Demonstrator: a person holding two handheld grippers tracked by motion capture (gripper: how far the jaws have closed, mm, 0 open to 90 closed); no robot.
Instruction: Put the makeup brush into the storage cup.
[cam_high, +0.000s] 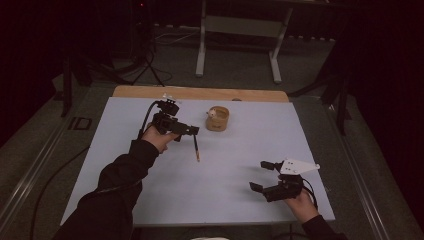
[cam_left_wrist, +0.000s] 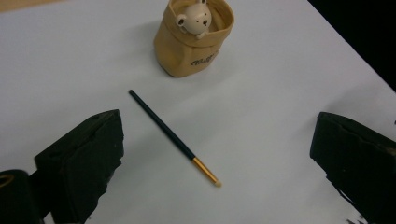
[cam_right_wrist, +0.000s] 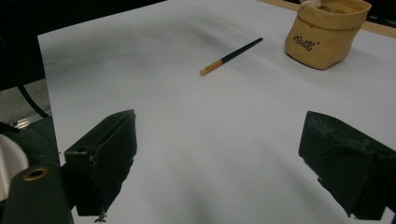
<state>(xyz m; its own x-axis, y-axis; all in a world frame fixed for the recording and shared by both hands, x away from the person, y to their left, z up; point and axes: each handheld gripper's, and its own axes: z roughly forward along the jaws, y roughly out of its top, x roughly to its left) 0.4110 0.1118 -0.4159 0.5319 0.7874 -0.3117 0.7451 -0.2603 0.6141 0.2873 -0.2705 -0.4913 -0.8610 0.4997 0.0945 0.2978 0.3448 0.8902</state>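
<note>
A thin dark pencil-like stick (cam_high: 196, 148) with a gold end lies flat on the white sheet (cam_high: 150, 200). Just beyond it stands a tan fabric pouch (cam_high: 217, 119) with a small white bear figure (cam_left_wrist: 194, 19) poking out. My left gripper (cam_high: 179, 122) hovers above the stick's dark end, left of the pouch. Its jaws stand wide apart in the left gripper view (cam_left_wrist: 217, 126), with the stick (cam_left_wrist: 173, 136) lying between them on the sheet, untouched. My right gripper (cam_high: 262, 175) is near the front right of the sheet, open and empty (cam_right_wrist: 217, 123), facing the stick (cam_right_wrist: 231, 56) and the pouch (cam_right_wrist: 327, 32).
The sheet covers a wooden table whose bare strip (cam_high: 200, 93) shows at the far edge. Beyond stand a white frame's legs (cam_high: 201, 55) and dark stands on a grey floor. Cables trail from both grippers.
</note>
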